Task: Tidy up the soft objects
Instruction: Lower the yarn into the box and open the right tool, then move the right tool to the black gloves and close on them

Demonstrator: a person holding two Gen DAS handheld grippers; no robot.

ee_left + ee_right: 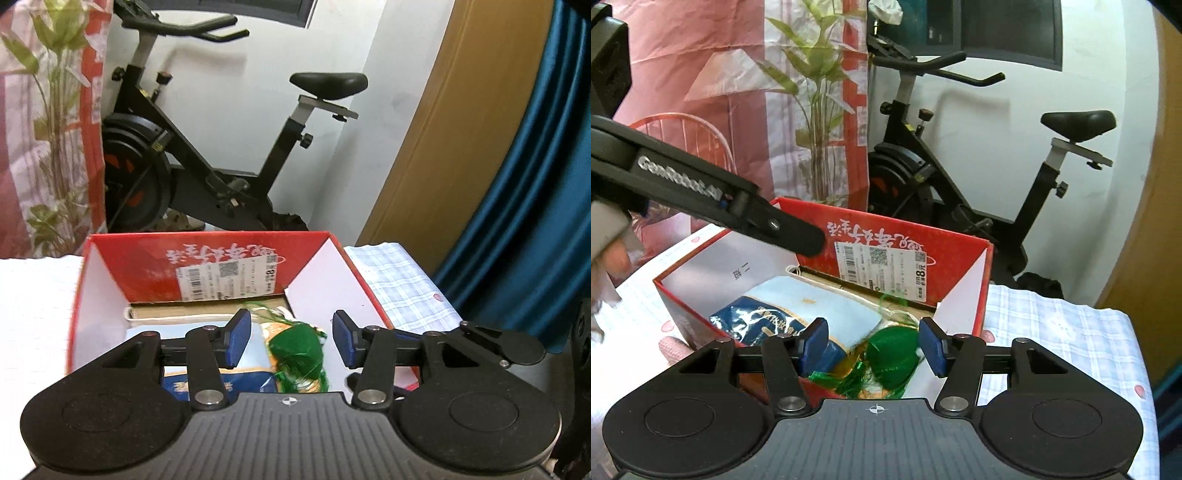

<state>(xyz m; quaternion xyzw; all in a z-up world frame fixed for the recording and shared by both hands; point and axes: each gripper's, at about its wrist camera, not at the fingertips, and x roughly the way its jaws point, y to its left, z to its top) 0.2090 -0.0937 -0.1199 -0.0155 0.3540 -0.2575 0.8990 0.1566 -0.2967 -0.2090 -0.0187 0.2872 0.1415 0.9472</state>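
Hovering over the red box (207,254), the left gripper (291,339) has its blue pads apart with nothing pressed between them; the green tasselled bundle (299,354) shows in the gap but lies below, inside the box. The right gripper (873,345) stands the same way, jaws parted and empty, above the same bundle (892,356). Both tools point down into the box, which suggests the contents are being set or adjusted rather than carried.

Contents noted: the bundle sits near the box's right inner wall, touching a light blue cloth (827,306) and a dark blue printed packet (757,321) that fill the left part. A flat tan item lies against the far wall, partly hidden. Packing appears loose; the tassel threads could snag on a pad.

Surroundings: the box rests on a checked cloth (1052,325). An exercise bike (221,155) stands behind, clear of the work.
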